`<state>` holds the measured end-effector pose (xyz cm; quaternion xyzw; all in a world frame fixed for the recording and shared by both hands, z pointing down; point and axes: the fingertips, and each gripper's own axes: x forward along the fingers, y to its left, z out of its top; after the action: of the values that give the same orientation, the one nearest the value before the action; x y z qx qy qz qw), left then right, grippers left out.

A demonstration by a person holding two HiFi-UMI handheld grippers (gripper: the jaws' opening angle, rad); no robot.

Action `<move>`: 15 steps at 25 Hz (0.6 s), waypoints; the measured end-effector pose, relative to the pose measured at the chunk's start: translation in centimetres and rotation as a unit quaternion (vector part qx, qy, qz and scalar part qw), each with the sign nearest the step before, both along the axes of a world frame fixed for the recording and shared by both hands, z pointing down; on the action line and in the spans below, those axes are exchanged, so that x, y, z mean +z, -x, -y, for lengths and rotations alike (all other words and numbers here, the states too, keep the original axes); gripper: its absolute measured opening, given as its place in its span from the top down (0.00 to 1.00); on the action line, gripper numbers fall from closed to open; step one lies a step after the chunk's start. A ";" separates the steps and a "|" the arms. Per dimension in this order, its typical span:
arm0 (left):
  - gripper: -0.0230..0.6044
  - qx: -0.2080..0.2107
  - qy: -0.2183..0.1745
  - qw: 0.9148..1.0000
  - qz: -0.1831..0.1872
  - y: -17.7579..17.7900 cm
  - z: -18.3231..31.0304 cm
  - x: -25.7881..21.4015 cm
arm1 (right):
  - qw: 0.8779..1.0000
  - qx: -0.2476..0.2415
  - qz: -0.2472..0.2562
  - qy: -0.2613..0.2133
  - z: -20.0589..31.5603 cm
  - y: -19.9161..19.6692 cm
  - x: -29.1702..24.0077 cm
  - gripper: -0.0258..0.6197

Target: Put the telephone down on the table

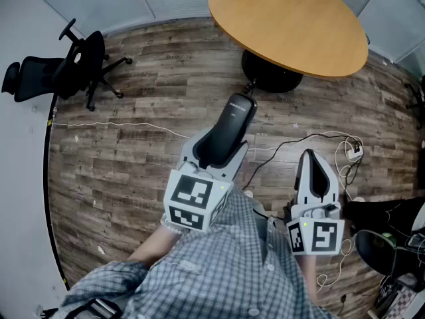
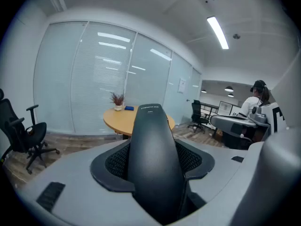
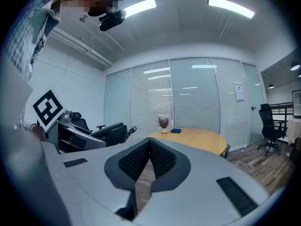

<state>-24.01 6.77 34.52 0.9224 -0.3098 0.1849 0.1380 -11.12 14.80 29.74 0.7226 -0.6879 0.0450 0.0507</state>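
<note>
Checked shirt cloth (image 1: 232, 278) filled the bottom of the head view, and just past it came the left hand-held gripper (image 1: 218, 148) with the black telephone (image 1: 234, 119) in it. Its jaws stood wide apart and pressed on both sides of the handset, so the grip looked firm. The far end of the handset pointed forward and up, toward the round wooden desk (image 1: 292, 25). A coiled cord (image 1: 250, 85) hung from that end. The telephone was in the air above the wooden floor (image 1: 153, 165), well apart from the desk and touching nothing except the pads. The right hand-held gripper (image 3: 149, 142) had its jaws brought together at the tips, with nothing between them, and it was held low beside the person. On the far side of the desk stood a small plant (image 2: 117, 99) and a blue thing (image 2: 129, 108); the near side was bare. I judged that the carrying step was in hand and the putting down was not yet begun. The next move would call for going closer, bringing the handset over the bare part of the desk, lowering it until it lies flat, and only then letting the jaws go. The cord could pull or catch on the way, so some care seemed needed.
</note>
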 end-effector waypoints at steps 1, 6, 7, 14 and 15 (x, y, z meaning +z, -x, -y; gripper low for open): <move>0.52 0.001 0.000 1.000 0.000 0.0 -0.1 0.1 | 1.000 0.000 0.000 0.000 -0.1 0.0 0.0 0.95; 0.52 0.003 -0.001 1.000 0.001 -0.3 -0.7 0.2 | 1.000 -0.002 0.000 0.000 -0.7 -0.2 0.3 0.95; 0.52 0.003 -0.001 1.000 0.001 -0.5 -0.8 0.2 | 1.000 -0.002 0.000 0.000 -0.8 -0.3 0.3 0.95; 0.52 0.002 0.000 1.000 0.000 -1.4 -1.7 0.1 | 1.000 -0.009 0.014 -0.004 -1.2 -1.0 0.1 0.95; 0.52 0.001 -0.001 1.000 0.000 -1.5 -1.9 0.0 | 1.000 -0.009 0.015 -0.005 -1.4 -1.2 0.1 0.95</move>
<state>-22.48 8.70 34.53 0.9228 -0.3090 0.1849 0.1367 -9.91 16.22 29.81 0.7159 -0.6952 0.0523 0.0369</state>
